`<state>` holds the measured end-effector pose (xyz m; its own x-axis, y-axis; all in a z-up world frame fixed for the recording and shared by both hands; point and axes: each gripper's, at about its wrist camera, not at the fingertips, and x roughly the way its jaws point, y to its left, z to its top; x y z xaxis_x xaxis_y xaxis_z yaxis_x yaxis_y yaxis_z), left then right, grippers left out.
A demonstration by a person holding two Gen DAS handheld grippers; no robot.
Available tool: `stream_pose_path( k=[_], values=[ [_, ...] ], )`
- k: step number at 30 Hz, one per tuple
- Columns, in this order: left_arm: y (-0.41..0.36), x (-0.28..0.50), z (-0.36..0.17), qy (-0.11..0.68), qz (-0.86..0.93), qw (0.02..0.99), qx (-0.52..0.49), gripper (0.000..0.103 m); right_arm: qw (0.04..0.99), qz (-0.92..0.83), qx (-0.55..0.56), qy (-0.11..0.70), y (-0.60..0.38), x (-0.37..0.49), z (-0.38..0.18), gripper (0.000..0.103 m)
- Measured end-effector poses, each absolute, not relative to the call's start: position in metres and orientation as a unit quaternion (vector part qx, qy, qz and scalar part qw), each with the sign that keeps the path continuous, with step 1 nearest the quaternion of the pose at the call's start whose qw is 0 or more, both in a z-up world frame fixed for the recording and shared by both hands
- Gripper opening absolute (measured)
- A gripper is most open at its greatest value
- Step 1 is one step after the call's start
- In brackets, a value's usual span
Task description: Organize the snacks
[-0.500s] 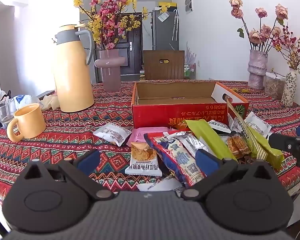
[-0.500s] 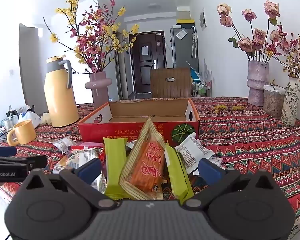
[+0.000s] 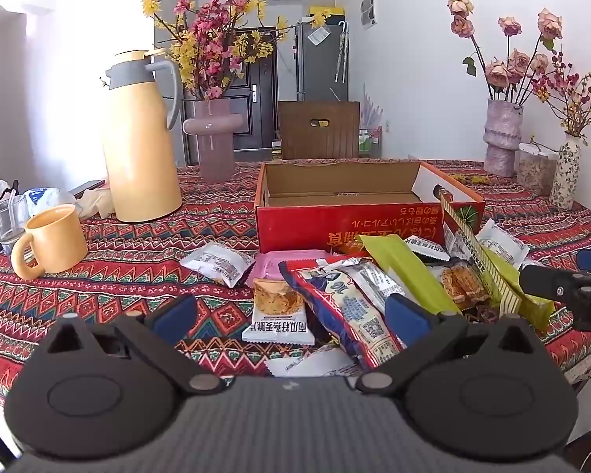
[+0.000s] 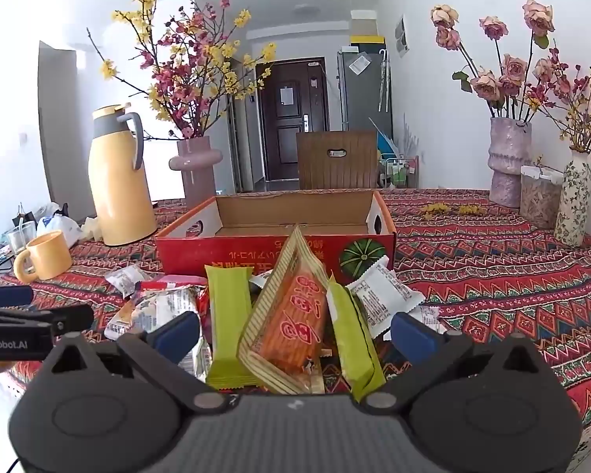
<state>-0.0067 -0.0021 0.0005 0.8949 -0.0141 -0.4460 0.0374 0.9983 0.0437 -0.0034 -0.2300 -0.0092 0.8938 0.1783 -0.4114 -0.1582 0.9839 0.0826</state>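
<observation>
Both claws stand wide open, holding nothing: the left claw (image 3: 289, 315) and the right claw (image 4: 295, 329) hover over the snack pile (image 3: 374, 287) heaped on the worktop (image 4: 492, 276) just before the empty red box (image 4: 275, 252). Best to pinch one top packet, probably the orange packet (image 4: 295, 315), without dragging its neighbours.

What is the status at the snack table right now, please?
Left tongs and right tongs open, empty. Snack packets piled before red box, box bare. Nothing blocking.
</observation>
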Motion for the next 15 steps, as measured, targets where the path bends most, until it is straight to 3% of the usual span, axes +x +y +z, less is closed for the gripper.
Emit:
stream_pose_path(
  k=[15],
  values=[
    [-0.0024, -0.0059, -0.0004, 0.231, -0.016, 0.972, 0.024, 0.103, 0.972, 0.09, 0.022, 0.216, -0.2283, -0.0028, -0.0097, 0.103]
  ],
)
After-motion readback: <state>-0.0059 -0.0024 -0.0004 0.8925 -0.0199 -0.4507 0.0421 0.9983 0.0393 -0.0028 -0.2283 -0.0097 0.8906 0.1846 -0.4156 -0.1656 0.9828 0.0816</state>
